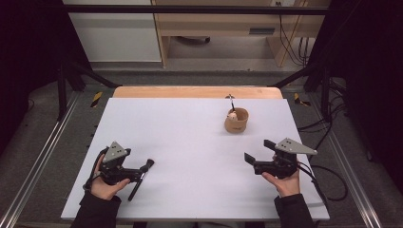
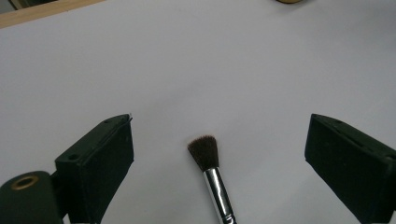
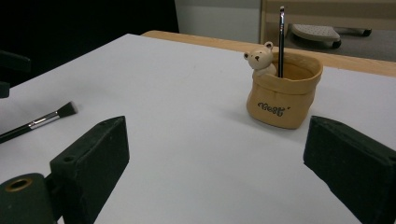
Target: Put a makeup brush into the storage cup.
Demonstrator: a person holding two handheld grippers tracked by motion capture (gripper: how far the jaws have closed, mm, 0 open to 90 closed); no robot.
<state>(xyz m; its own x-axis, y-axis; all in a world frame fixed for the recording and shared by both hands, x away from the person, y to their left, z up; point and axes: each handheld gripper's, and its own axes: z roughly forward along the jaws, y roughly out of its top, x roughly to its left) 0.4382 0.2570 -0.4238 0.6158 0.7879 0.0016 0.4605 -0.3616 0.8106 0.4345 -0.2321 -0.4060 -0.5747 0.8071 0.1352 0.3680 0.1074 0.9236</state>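
Makeup brush (image 2: 208, 168) lies flat on white table (image 1: 190, 137), well left of bear pen holder (image 3: 282, 91), bristles toward holder. Left gripper (image 2: 219, 158) over brush, jaws spread wide, one each side of bristle end, not touching it. Right gripper (image 3: 217, 163) near holder on person's side, jaws wide, nothing between. Thin dark brush (image 3: 281, 39) stands upright inside holder beside bear figure (image 3: 259, 59).

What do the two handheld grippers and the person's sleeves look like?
Each black gripper, left gripper and right gripper, has two blocky jaws and a grey three-cornered plate on top. A black cable trails from the right one. The sleeves are dark.
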